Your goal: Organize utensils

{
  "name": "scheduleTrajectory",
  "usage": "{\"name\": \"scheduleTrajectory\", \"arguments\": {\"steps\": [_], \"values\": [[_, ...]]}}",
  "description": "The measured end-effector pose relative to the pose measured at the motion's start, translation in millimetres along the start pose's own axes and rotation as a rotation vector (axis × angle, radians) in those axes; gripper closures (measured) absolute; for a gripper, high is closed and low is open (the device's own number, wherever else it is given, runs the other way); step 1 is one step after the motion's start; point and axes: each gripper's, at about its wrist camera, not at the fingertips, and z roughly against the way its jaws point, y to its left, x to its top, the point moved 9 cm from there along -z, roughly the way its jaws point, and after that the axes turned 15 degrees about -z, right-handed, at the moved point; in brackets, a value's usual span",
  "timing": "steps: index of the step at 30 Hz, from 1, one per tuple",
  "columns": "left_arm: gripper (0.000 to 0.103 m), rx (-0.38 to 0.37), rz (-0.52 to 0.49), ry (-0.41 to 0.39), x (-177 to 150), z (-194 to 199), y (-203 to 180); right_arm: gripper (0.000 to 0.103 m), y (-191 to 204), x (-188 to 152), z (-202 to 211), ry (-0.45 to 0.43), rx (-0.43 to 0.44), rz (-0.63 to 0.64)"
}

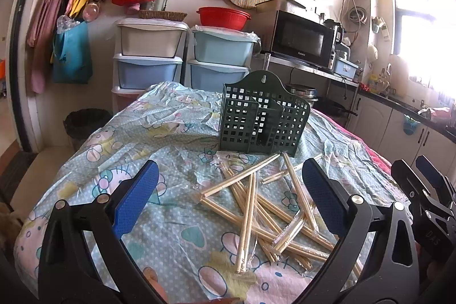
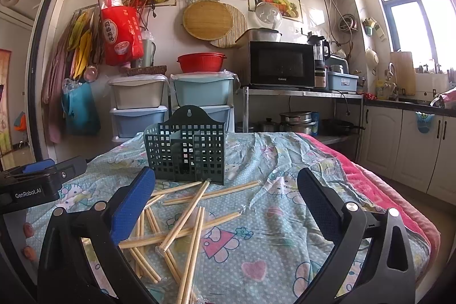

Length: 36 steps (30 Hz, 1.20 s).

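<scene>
Several pairs of wooden chopsticks in clear wrappers lie in a loose pile on the table's patterned cloth; they also show in the right wrist view. A dark green perforated utensil holder stands upright just behind the pile, seen too in the right wrist view. My left gripper is open and empty, hovering over the near side of the pile. My right gripper is open and empty, to the right of the pile; it shows at the left view's right edge.
A pink blanket edge runs along the table's right side. Behind stand plastic drawer units, a red bowl, a microwave on a metal rack with pots below, and kitchen cabinets at right. A bin sits at left.
</scene>
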Motion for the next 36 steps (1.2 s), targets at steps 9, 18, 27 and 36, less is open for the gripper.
{"name": "scheduleTrajectory", "arguments": {"steps": [9, 18, 27, 36], "values": [[0.010, -0.001, 0.000, -0.001, 0.8, 1.8, 0.3, 0.006, 1.1, 0.7, 2.2, 0.003, 0.001, 0.000], [0.010, -0.003, 0.000, -0.002, 1.4, 2.6, 0.1, 0.006, 3.5, 0.2, 4.2, 0.001, 0.001, 0.001], [0.010, -0.009, -0.007, -0.008, 4.0, 7.0, -4.1, 0.006, 3.6, -0.9, 5.3, 0.001, -0.004, -0.007], [0.010, -0.020, -0.001, 0.050, 3.8, -1.4, -3.6, 0.006, 4.8, -0.7, 1.4, 0.023, 0.016, -0.017]]}}
